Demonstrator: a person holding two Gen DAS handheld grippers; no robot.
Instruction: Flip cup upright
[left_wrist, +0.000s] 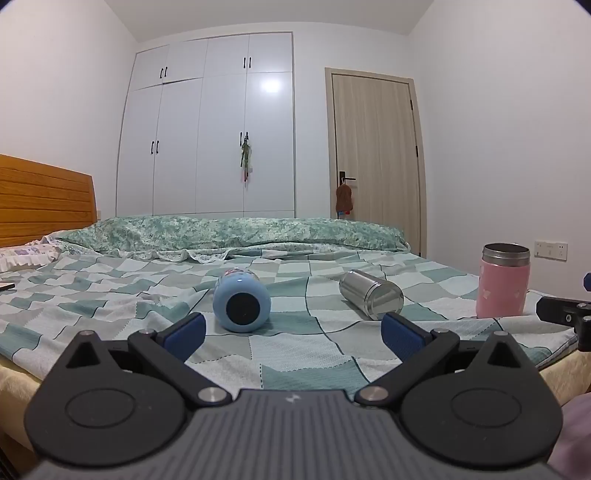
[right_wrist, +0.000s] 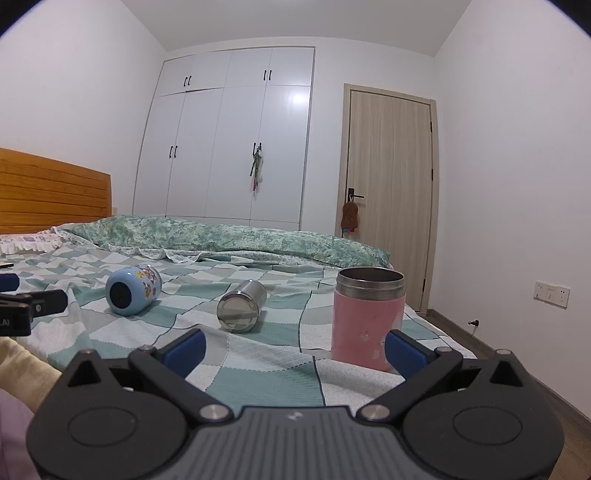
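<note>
**Two cups down, one standing on the checked bed**

On the bed, spread with a green, grey and white checked sheet, three cups sit in a loose row. Farthest left lies the blue cup on its side, its dark round base turned toward the cameras; the right wrist view shows cartoon figures printed on its wall. Near the middle lies the steel cup, also on its side, its closed base facing the near edge of the bed. The two are apart, with bare sheet between them. To the right the pink cup stands upright, its open steel rim on top.

Low at the near edge, the left hand-held gripper hangs with its jaws spread wide and nothing between its blue pads. It faces the gap between the blue cup and the steel cup and touches neither. The right hand-held gripper is likewise spread wide and grips nothing. Its right pad overlaps the lower side of the pink cup in the right wrist view; whether it touches I cannot tell.

Along the far side of the bed lies a rolled green floral quilt. A wooden headboard stands at the left, white wardrobe doors behind, and a pale wooden door to their right.
</note>
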